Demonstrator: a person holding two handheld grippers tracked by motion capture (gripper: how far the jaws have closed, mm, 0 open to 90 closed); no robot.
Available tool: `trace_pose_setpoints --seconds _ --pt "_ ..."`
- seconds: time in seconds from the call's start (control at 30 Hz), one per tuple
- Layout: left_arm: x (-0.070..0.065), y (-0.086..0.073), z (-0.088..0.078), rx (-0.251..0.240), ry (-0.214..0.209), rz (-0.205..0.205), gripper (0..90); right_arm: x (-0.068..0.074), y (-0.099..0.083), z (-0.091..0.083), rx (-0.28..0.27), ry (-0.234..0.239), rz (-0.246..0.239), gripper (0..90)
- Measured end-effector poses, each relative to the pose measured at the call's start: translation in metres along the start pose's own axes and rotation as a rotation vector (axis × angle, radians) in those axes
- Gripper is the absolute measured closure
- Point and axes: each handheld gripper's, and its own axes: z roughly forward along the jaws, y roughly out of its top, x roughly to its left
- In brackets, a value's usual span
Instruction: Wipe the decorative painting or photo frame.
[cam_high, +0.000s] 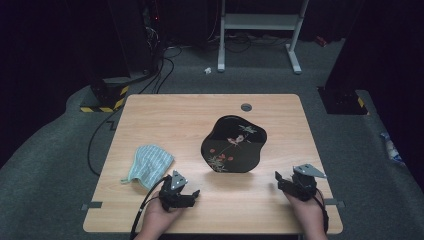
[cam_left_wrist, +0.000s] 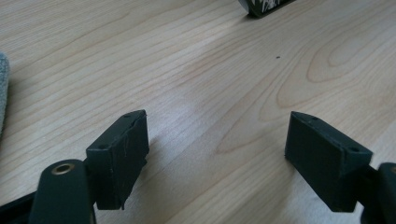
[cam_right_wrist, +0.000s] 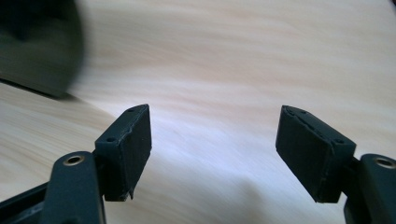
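Glossy black lacquered tray (cam_high: 235, 145), soft ribbed cloth (cam_high: 149, 165), smooth pale wood-grain table (cam_high: 165, 115)

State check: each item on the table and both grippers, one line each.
black lacquer tray: flat on the table, empty, painted face up, untouched.
striped cloth: crumpled in a heap, lying loose left of the tray.
left gripper: open, nothing between the jaws, low over bare wood.
right gripper: open, nothing between the jaws, right of the tray.
table: bare light wood elsewhere.
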Motion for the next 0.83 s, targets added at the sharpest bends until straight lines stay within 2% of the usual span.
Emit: trace_pose_setpoints --seconds 0.17,0.23,0.33,0.83 --pt "0.010 -0.006 -0.006 -0.002 0.016 -0.022 21.7 -0.015 -0.016 0.000 0.110 -0.031 0.012 20.4" --pt "0.010 -0.007 -0.007 0.002 0.029 -0.025 20.1 -0.017 -0.020 -0.001 0.111 -0.033 -0.005 18.7" --pt "0.009 -0.007 -0.007 0.003 0.039 -0.035 18.2 -0.020 -0.020 -0.002 0.114 -0.039 0.008 17.6" --pt "0.009 -0.006 -0.006 0.013 0.036 -0.032 14.3 -0.022 -0.020 -0.001 0.114 -0.070 0.033 16.9"
